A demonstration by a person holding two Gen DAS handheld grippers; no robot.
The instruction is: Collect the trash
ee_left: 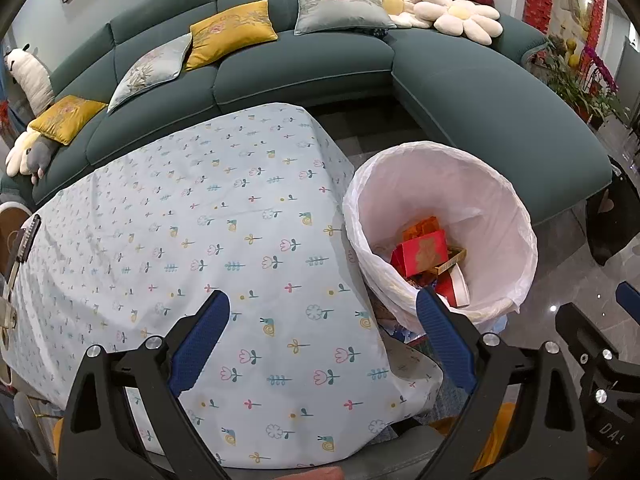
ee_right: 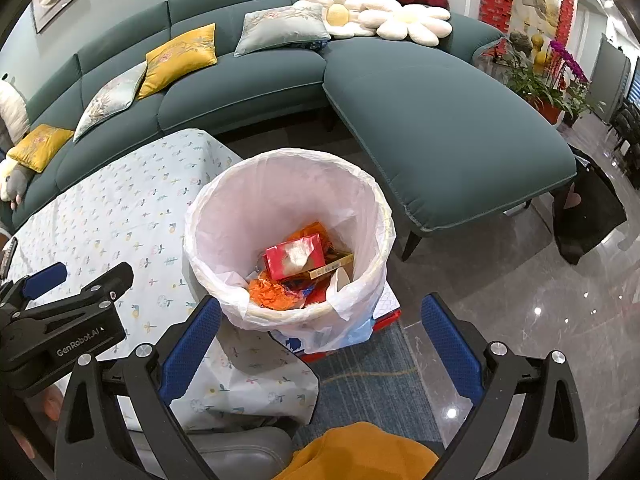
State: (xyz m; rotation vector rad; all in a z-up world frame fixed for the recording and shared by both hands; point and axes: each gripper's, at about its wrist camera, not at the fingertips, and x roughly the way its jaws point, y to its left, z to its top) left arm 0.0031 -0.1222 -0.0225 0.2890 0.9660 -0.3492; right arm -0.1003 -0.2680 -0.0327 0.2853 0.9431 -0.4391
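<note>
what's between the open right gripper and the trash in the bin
Only the near rim of the white bag-lined bin. The right gripper is open and empty; the trash lies at the bottom, seen in the right wrist view.

Black handheld grippers with blue finger pads

Left gripper [ee_left: 322, 336] and right gripper [ee_right: 320, 336] each have 2 textured blue pads [ee_left: 442, 338] on black frames, silver screws [ee_right: 499, 347] at the joints; white "GenRobot.AI" lettering [ee_right: 78, 343] at 9 o'clock.
</note>
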